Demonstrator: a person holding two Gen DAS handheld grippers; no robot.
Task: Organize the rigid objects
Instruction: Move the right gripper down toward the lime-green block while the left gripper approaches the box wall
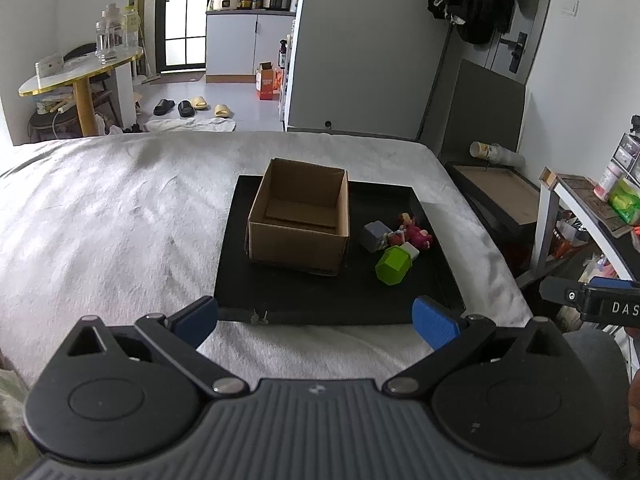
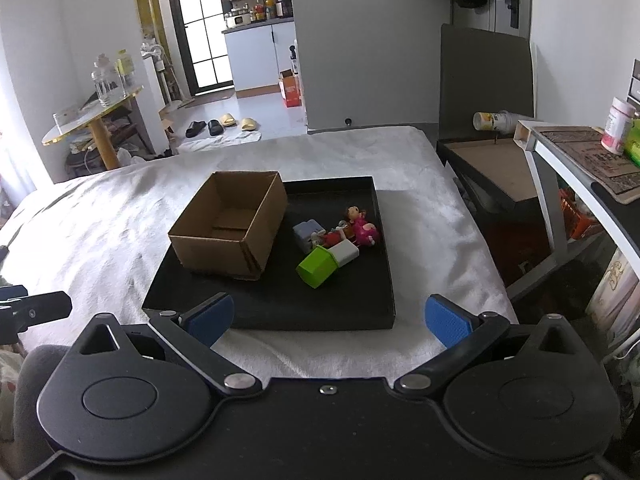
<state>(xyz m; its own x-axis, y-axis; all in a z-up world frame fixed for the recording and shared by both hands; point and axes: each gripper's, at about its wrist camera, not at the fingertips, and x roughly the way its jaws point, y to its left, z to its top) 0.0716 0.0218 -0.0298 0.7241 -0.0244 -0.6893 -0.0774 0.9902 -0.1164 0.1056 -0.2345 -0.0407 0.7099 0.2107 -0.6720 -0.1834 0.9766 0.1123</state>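
Note:
An open, empty cardboard box (image 1: 298,222) (image 2: 230,224) stands on a black tray (image 1: 280,300) (image 2: 280,308) on the white bed. To its right on the tray lie a green block (image 1: 393,265) (image 2: 317,266), a white block (image 1: 410,251) (image 2: 347,253), a grey-blue cube (image 1: 374,235) (image 2: 307,233), a pink doll figure (image 1: 416,232) (image 2: 362,226) and a small red toy (image 2: 332,237). My left gripper (image 1: 316,320) is open and empty, short of the tray's near edge. My right gripper (image 2: 330,318) is open and empty at the tray's near edge.
The white bed cover (image 1: 120,220) (image 2: 100,220) stretches to the left. A framed board (image 1: 500,196) (image 2: 488,160) and a desk (image 2: 580,160) stand on the right, beyond the bed edge. The right gripper's side (image 1: 592,300) shows at the right edge of the left wrist view.

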